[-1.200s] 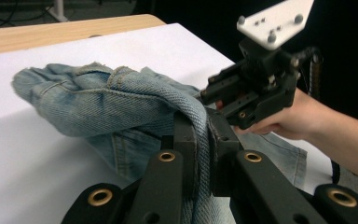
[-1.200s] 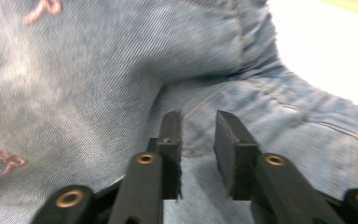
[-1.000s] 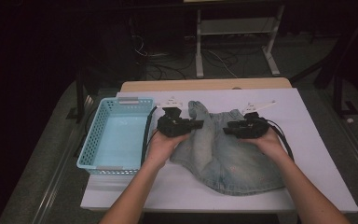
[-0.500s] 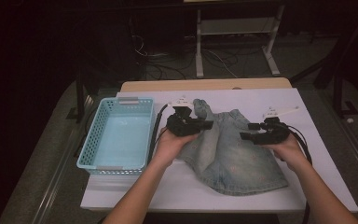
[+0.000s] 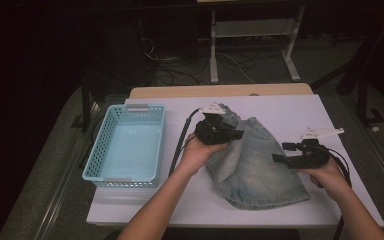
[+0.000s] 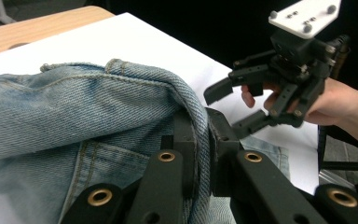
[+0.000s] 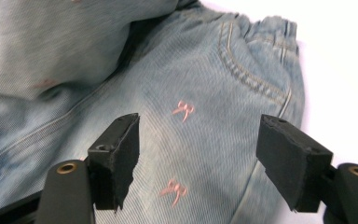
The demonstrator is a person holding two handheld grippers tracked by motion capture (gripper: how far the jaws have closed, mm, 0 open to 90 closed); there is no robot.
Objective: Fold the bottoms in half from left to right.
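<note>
Two claws | left claw clamped on denim shorts waistband | right claw has just been opening, nothing between its jaws, now beside the shorts | I judge regrasp next.

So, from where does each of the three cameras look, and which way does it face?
High view: above the table's near side, facing forward and down; both forearms show.
Left gripper view: on the left gripper, along jaws shut on the denim garment.
Right gripper view: on the right gripper, facing the denim.
Shared: all show the garment.

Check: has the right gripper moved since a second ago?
Yes. The right gripper slid rightward off the denim garment, toward the white table's right edge; its jaws have just been opening, empty.
</note>
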